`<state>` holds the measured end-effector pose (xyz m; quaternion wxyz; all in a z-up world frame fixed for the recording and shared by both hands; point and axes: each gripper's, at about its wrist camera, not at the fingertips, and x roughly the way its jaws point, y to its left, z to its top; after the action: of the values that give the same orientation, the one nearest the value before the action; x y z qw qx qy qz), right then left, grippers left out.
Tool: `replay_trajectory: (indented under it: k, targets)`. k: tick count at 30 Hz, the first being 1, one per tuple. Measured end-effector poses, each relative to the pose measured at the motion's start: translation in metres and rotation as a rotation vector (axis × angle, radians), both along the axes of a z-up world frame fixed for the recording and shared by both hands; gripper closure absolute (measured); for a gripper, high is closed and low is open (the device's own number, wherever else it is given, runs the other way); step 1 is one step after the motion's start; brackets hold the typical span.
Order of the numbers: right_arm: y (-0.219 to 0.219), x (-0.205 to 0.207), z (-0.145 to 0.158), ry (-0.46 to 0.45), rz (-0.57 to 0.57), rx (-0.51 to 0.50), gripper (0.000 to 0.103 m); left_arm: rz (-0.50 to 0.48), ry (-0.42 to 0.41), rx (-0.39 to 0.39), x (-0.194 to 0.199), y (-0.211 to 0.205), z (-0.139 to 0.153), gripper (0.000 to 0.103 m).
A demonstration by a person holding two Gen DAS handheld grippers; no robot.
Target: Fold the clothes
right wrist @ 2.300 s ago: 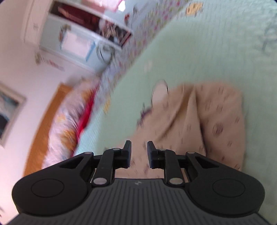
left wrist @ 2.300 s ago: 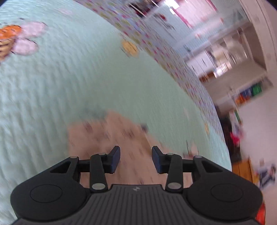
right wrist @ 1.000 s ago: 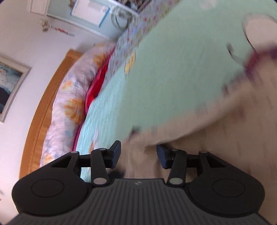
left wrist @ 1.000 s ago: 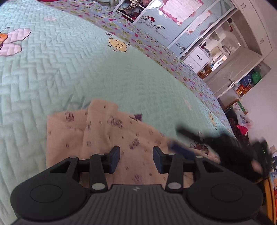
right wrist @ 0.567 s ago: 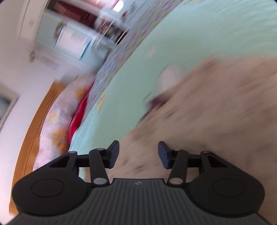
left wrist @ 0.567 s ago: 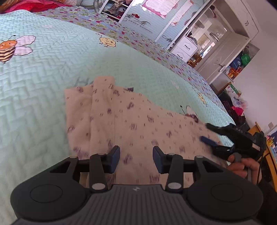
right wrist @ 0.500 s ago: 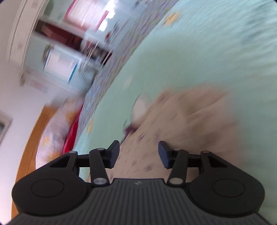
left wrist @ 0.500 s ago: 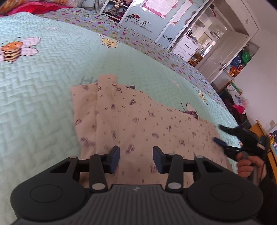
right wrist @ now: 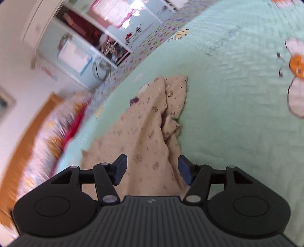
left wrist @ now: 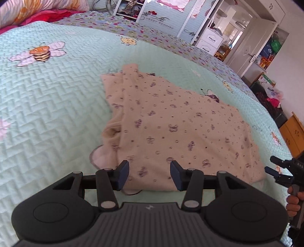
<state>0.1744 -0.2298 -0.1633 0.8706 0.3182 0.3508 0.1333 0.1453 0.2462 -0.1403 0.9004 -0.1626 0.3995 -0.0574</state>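
A beige garment (left wrist: 176,127) with small purple prints lies flat on the mint green quilt (left wrist: 47,106), a folded layer bunched along its left edge. My left gripper (left wrist: 149,175) hangs open just above the garment's near edge, nothing between its fingers. In the left wrist view the right gripper (left wrist: 273,173) shows at the far right beyond the garment's right corner, held by a hand (left wrist: 293,202). In the right wrist view the same garment (right wrist: 146,133) stretches away, and my right gripper (right wrist: 152,169) stands open over its near end.
The quilt (right wrist: 237,95) bears bee patches (left wrist: 39,53). Pillows and a red cover (left wrist: 38,11) lie at the bed's head. Beyond the bed stand white cabinets and a door (left wrist: 247,45), with an orange wooden cabinet (left wrist: 292,129) at the right.
Both grippers have pulled back from the garment, which now lies spread flat. The right gripper was nearly shut 2.3 s ago and now stands wide open.
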Motion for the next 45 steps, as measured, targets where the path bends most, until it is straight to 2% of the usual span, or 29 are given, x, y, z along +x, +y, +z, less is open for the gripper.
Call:
replay_trajectory:
  k: [2, 6, 8, 11, 12, 14, 18, 21, 22, 23, 26, 31, 32, 34, 36, 37, 38, 39, 40, 41, 43, 45]
  targets:
    - [0.013, 0.000, 0.005, -0.022, 0.039, -0.121, 0.050, 0.016, -0.002, 0.030, 0.000, 0.003, 0.001, 0.053]
    - [0.029, -0.001, 0.004, -0.042, 0.071, -0.270, 0.058, -0.011, 0.002, 0.060, 0.008, -0.003, -0.004, 0.053]
    - [0.030, -0.001, 0.001, -0.031, 0.087, -0.286, 0.061, 0.002, 0.024, 0.067, 0.012, -0.001, -0.012, 0.053]
    - [0.031, -0.002, -0.002, -0.026, 0.084, -0.311, 0.068, 0.003, 0.036, -0.026, 0.012, 0.008, -0.019, 0.053]
    - [0.029, -0.003, -0.002, -0.023, 0.082, -0.311, 0.070, 0.002, 0.034, -0.035, 0.011, 0.008, -0.020, 0.053]
    - [0.026, -0.003, -0.004, -0.019, 0.078, -0.310, 0.079, -0.001, 0.029, -0.039, 0.009, 0.008, -0.020, 0.053]
    - [0.025, -0.005, -0.006, -0.017, 0.071, -0.313, 0.086, -0.002, 0.037, -0.038, 0.010, 0.006, -0.024, 0.055]
    - [0.027, -0.006, -0.007, -0.018, 0.068, -0.325, 0.092, 0.018, 0.042, -0.050, 0.009, 0.010, -0.026, 0.065]
    - [0.027, -0.006, -0.008, -0.018, 0.069, -0.326, 0.094, 0.027, 0.047, -0.069, 0.010, 0.013, -0.027, 0.088]
    - [0.028, -0.006, -0.008, -0.019, 0.071, -0.327, 0.094, 0.036, 0.054, -0.090, 0.010, 0.017, -0.029, 0.099]
    - [0.027, -0.005, -0.007, -0.019, 0.061, -0.316, 0.096, 0.075, 0.057, -0.162, 0.008, 0.028, -0.031, 0.101]
    - [-0.001, -0.014, -0.002, -0.037, -0.029, -0.248, 0.099, 0.174, 0.046, -0.370, -0.007, 0.061, -0.035, 0.101]
    - [-0.004, -0.016, -0.001, -0.038, -0.036, -0.231, 0.099, 0.173, 0.056, -0.388, -0.008, 0.063, -0.039, 0.101]
    - [-0.009, -0.020, 0.000, -0.041, -0.048, -0.198, 0.099, 0.137, 0.099, -0.366, -0.006, 0.055, -0.046, 0.100]
    - [-0.015, -0.025, 0.000, -0.043, -0.061, -0.165, 0.098, 0.104, 0.067, -0.341, -0.008, 0.047, -0.040, 0.097]
    - [-0.018, -0.027, 0.001, -0.044, -0.067, -0.148, 0.093, 0.092, 0.049, -0.340, -0.008, 0.044, -0.036, 0.087]
    - [-0.011, -0.027, 0.005, -0.063, -0.044, -0.166, 0.092, 0.091, 0.039, -0.347, -0.007, 0.043, -0.033, 0.072]
    - [-0.003, -0.026, 0.008, -0.083, -0.020, -0.185, 0.090, 0.095, 0.037, -0.357, -0.006, 0.043, -0.033, 0.067]
    - [0.005, -0.023, 0.010, -0.094, 0.007, -0.215, 0.082, 0.102, 0.043, -0.362, -0.003, 0.042, -0.033, 0.063]
    - [0.011, -0.018, 0.009, -0.096, 0.019, -0.239, 0.071, 0.105, 0.051, -0.364, -0.001, 0.042, -0.033, 0.063]
    - [0.022, -0.008, 0.007, -0.097, 0.041, -0.287, 0.063, 0.110, 0.062, -0.372, 0.003, 0.041, -0.036, 0.063]
    - [0.030, 0.002, 0.000, -0.076, 0.061, -0.317, 0.063, 0.123, 0.074, -0.391, 0.004, 0.039, -0.041, 0.068]
